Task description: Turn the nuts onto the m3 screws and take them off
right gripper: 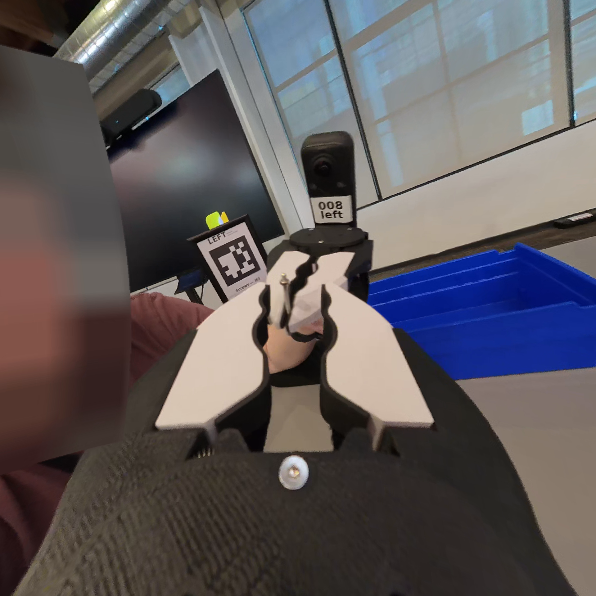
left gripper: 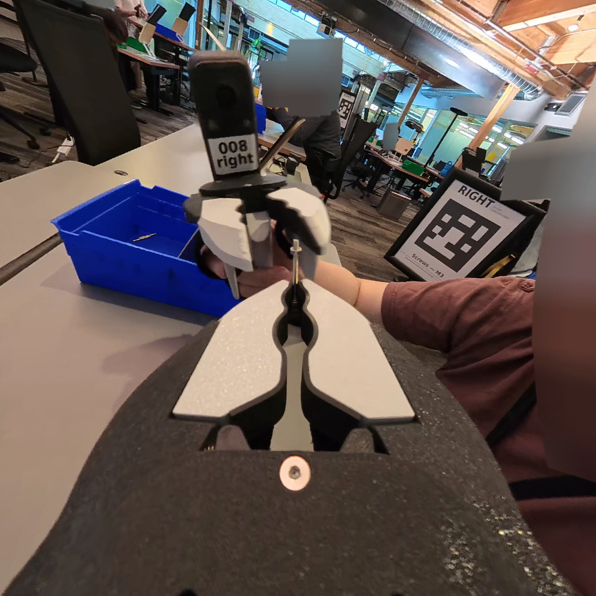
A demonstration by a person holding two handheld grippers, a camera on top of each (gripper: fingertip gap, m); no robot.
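Screw (left gripper: 295,264) and nut (left gripper: 295,249) are both slim, light, stiff steel, smooth enough to slip, so the grip belongs on the shank low down, leaving the thread free.

On the left of the left wrist view a blue bin (left gripper: 138,258) sits on the grey table (left gripper: 64,371) with a loose pin-like part (left gripper: 144,237) inside. At centre the left gripper (left gripper: 295,285) is clenched on the screw's lower end, holding it upright in the air. The right gripper (left gripper: 271,258) faces it just beyond, near the nut.

The right wrist view shows what the other hides: the right gripper's fingers (right gripper: 225,348) stand apart, grasping nothing, though blur leaves that slightly uncertain. A framed marker sign (left gripper: 458,232) stands at right.
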